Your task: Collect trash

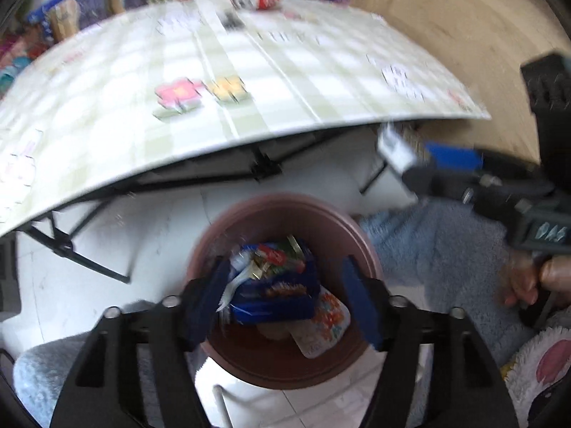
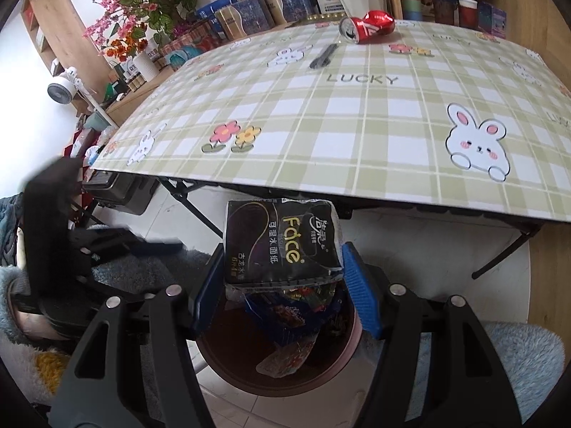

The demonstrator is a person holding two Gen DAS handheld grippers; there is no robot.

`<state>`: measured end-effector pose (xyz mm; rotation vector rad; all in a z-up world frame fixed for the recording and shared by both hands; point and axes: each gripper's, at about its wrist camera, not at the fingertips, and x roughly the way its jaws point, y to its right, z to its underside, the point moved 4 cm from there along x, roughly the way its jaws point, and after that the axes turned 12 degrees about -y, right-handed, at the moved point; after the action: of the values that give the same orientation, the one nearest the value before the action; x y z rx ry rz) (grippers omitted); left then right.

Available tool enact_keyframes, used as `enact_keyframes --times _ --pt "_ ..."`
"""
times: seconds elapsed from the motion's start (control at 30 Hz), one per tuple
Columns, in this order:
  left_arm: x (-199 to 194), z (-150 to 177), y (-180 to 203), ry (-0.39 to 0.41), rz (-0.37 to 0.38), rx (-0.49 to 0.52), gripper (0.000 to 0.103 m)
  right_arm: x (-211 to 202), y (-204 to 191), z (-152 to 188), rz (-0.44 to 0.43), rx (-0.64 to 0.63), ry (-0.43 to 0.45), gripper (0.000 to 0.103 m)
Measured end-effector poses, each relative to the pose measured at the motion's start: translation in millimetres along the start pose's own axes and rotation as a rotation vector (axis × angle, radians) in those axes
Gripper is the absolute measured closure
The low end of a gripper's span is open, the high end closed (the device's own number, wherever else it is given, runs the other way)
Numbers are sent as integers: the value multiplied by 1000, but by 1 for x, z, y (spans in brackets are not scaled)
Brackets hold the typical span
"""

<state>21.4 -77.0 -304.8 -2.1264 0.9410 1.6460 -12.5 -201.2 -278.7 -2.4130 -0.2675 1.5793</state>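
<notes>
Green and white checks cover the big table (image 2: 357, 114) that fills the upper half of the right wrist view, and it is the largest thing here. Its near edge hangs right above the brown bin (image 1: 285, 371), which sits low in the middle of both views on the white floor. If a hand comes up fast, a tool could bump the underside of that edge. The bin already has wrappers in it, with a blue snack bag (image 1: 274, 285) on top of the heap. It looks quite full, so new trash may sit high and slide over the rim onto the floor. The right gripper (image 2: 282, 264) is clamped on a black tissue pack (image 2: 282, 239), low in the middle of its view, just above the bin. The pack is wide and soft. If the jaws let go while it hangs over the far rim, I think it could tip out and land under the table. The left gripper (image 1: 285, 292) has its jaws apart with nothing squeezed between them, and the snack bag lies below in the bin. In the left view the other tool shows at the right edge, so the two tools are close and could knock each other above the bin. A crushed red can (image 2: 367, 26) still lies at the top of the right view, at the far side of the table. It is round and may roll away when grabbed.
</notes>
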Motion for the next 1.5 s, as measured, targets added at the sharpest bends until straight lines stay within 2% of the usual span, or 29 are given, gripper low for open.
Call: enact_keyframes --times 0.17,0.3,0.57,0.8,0.9,1.0,1.1,1.3,1.5 --pt "-33 2 -26 130 -70 -132 15 10 -3 4 5 -11 -33 39" --pt "-52 5 -49 202 -98 -235 12 26 -6 6 4 -18 -80 39" --pt "-64 8 -71 239 -127 -324 7 61 -14 11 36 -67 -189 38" --pt "-61 8 -72 227 -125 -325 7 65 -16 14 39 -75 -207 34" --pt "-60 8 -71 220 -128 -326 7 62 -18 14 38 -86 -200 25" --pt "-59 8 -71 218 -130 -329 7 60 -18 12 45 -95 -190 12" --pt "-59 9 -72 216 -133 -334 6 52 -18 10 58 -90 -154 7" --pt "-56 8 -73 208 -133 -335 6 34 -5 2 80 -30 -69 6" --pt "-55 8 -73 201 -133 -333 6 14 20 -8 83 83 38 6"
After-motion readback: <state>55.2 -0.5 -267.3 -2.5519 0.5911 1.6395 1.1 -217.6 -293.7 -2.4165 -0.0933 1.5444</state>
